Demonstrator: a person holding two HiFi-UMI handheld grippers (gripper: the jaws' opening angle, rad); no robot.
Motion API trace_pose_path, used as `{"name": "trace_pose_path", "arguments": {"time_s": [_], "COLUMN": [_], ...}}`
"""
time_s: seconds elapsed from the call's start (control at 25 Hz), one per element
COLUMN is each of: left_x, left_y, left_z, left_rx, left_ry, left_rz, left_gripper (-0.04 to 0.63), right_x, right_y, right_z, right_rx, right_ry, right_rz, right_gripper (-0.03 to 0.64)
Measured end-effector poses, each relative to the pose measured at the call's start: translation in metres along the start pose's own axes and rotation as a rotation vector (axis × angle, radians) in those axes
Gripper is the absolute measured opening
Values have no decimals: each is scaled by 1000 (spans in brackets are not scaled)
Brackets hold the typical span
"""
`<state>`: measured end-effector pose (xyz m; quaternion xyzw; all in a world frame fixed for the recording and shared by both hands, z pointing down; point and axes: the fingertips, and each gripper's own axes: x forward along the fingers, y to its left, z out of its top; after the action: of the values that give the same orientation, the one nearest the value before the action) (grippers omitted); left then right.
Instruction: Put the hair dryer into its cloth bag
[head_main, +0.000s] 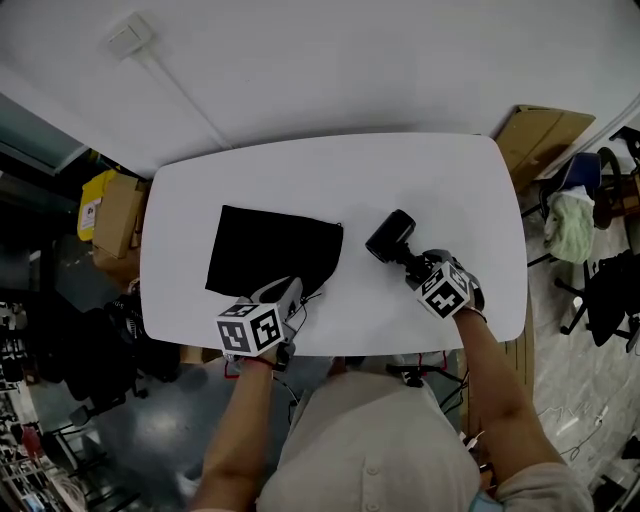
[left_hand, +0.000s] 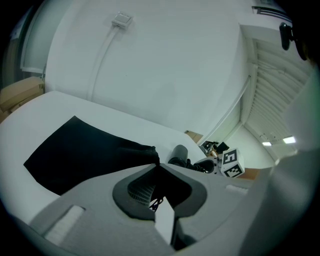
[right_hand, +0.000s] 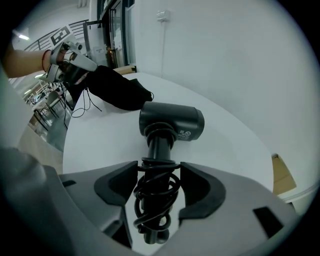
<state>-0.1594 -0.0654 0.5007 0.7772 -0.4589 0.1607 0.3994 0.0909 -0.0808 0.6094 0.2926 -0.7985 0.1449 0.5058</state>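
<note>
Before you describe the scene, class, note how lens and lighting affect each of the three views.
Head view: even light, white table nearly washed out, black cloth bag without visible detail. Left gripper view: strong fisheye, dark corners, wall conduit curved. Right gripper view: hair dryer sharp, table rim bowed, black vignette.

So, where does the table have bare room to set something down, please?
Bare: the far strip of the table behind the cloth bag and hair dryer, and its right end. The near edge is crowded by the left gripper and right gripper.
</note>
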Motion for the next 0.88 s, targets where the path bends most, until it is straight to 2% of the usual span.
{"name": "trace_pose_path", "arguments": {"time_s": [0.2,0.44,0.88], "left_x": [2,5,3], "left_y": [2,1,6], "left_z": [-3,-7,-7], "left_rx": [1,0,-24], "left_ry": [10,24,16], "left_rz": [-5,-1,-1], "left_gripper": [28,28,28], "right_x": [6,14,13], "right_y": [1,-1,1], "right_z": [1,9,7], "right_rx": [32,64,67], "right_ry": [1,3,42], "right_rz": [41,35,73], "right_gripper": [262,265,261]}}
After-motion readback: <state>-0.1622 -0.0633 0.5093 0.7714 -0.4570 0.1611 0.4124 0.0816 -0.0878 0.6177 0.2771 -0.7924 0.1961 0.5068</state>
